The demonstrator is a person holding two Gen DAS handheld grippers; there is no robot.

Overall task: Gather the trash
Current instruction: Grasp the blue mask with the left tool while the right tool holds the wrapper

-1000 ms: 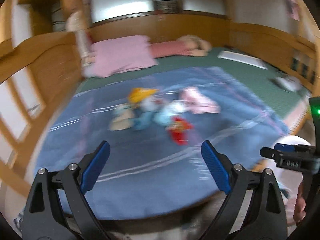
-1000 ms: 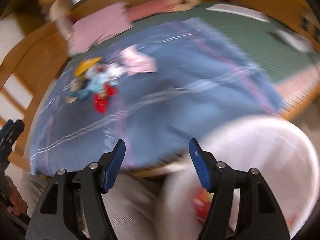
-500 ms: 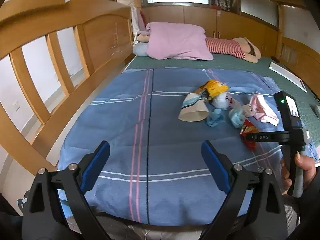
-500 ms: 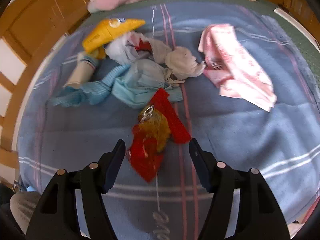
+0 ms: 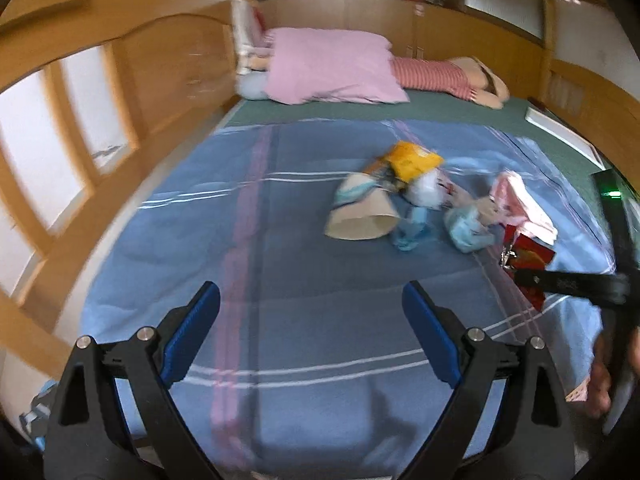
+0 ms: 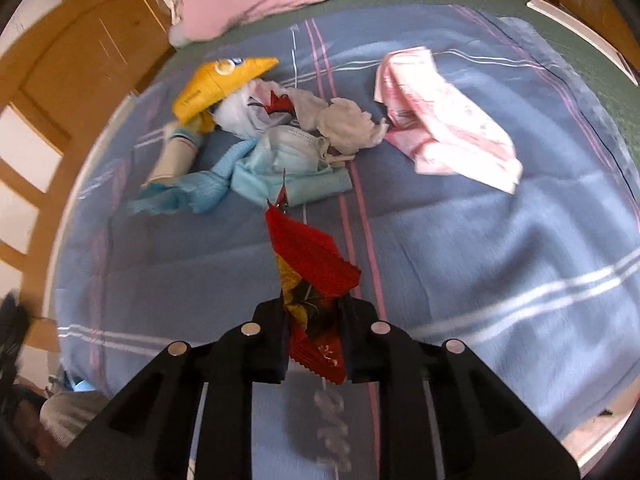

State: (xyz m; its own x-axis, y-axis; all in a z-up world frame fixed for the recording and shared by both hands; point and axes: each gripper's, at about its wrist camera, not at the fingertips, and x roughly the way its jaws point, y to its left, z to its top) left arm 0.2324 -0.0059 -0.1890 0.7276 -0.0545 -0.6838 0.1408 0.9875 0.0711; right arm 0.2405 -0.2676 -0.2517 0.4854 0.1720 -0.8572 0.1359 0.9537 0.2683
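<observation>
My right gripper [image 6: 314,332] has its jaws closing on a red and yellow snack wrapper [image 6: 310,256], which stands pinched between the pads over the blue blanket [image 6: 500,264]. Beyond it lies a heap of trash: a yellow packet [image 6: 218,82], a paper cup [image 6: 174,156], a blue face mask [image 6: 288,168], white crumpled tissue [image 6: 350,126] and a pink wrapper [image 6: 444,136]. My left gripper [image 5: 312,332] hangs open above the blanket's near part, well short of the paper cup [image 5: 362,216]. In the left wrist view the right gripper [image 5: 572,284] holds the red wrapper [image 5: 528,256] at the right.
A wooden bed rail [image 5: 80,128] runs along the left. A pink pillow [image 5: 332,66] and a striped plush doll [image 5: 440,76] lie at the head of the bed on a green mat [image 5: 440,110]. A hand [image 5: 604,380] grips the right tool's handle.
The right gripper's jaws have come together on the red wrapper, which stood between open fingers half a second ago. The left gripper has shifted slightly closer to the trash heap.
</observation>
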